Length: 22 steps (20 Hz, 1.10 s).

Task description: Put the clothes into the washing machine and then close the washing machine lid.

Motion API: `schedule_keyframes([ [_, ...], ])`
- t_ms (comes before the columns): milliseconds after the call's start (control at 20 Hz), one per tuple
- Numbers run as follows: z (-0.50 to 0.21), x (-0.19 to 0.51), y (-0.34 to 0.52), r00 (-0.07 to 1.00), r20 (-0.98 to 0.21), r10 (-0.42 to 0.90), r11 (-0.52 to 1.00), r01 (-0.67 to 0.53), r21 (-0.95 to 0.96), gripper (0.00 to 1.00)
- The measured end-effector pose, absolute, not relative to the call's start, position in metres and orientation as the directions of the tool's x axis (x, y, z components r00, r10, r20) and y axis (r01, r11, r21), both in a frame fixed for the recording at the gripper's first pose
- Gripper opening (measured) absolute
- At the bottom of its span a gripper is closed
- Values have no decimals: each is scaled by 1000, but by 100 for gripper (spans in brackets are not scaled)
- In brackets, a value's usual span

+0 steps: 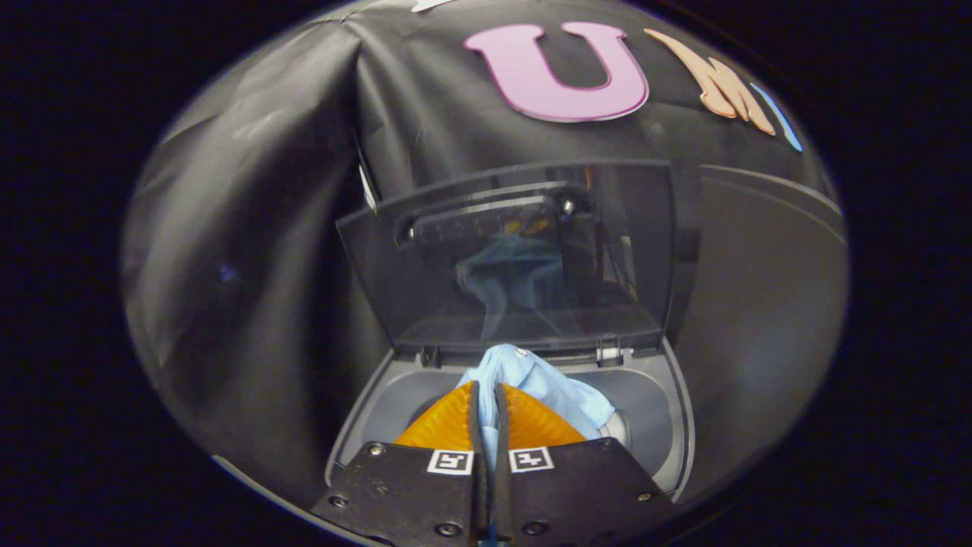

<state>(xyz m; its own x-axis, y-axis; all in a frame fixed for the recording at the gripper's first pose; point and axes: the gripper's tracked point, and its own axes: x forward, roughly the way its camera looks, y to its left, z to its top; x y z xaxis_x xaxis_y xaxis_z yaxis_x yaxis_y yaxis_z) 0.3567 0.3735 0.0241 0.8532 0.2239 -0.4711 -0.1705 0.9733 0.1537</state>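
Observation:
My gripper (486, 395) is shut on a light blue garment (543, 384), a thin fold of it pinched between the two fingers. The rest of the cloth bunches just ahead of the fingertips and to their right. It hangs over the round opening of the grey top-loading washing machine (668, 418), which lies directly below and ahead of the fingers. The machine's dark see-through lid (425, 281) stands upright at the far side of the opening. A faint blue reflection of the garment shows on the lid.
The booth's black cloth wall (250, 228) hangs close behind and to the left of the machine. A dark curved surface (767, 304) rises to the right of the lid.

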Motion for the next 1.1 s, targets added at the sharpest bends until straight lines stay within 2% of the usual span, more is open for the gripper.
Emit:
schedule_keyframes([
  [50,24,360,375,855,-468,222,974,-171,151,12],
  [250,42,364,373,878,-421,226,970,-164,177,18],
  [600,61,372,352,903,-388,183,977,-123,175,18],
  [950,81,381,335,934,-335,126,986,-82,144,82],
  [1000,87,383,334,940,-320,122,986,-79,144,86],
  [1050,92,386,334,945,-305,120,987,-81,140,97],
  [1100,100,390,332,950,-291,108,989,-73,126,97],
])
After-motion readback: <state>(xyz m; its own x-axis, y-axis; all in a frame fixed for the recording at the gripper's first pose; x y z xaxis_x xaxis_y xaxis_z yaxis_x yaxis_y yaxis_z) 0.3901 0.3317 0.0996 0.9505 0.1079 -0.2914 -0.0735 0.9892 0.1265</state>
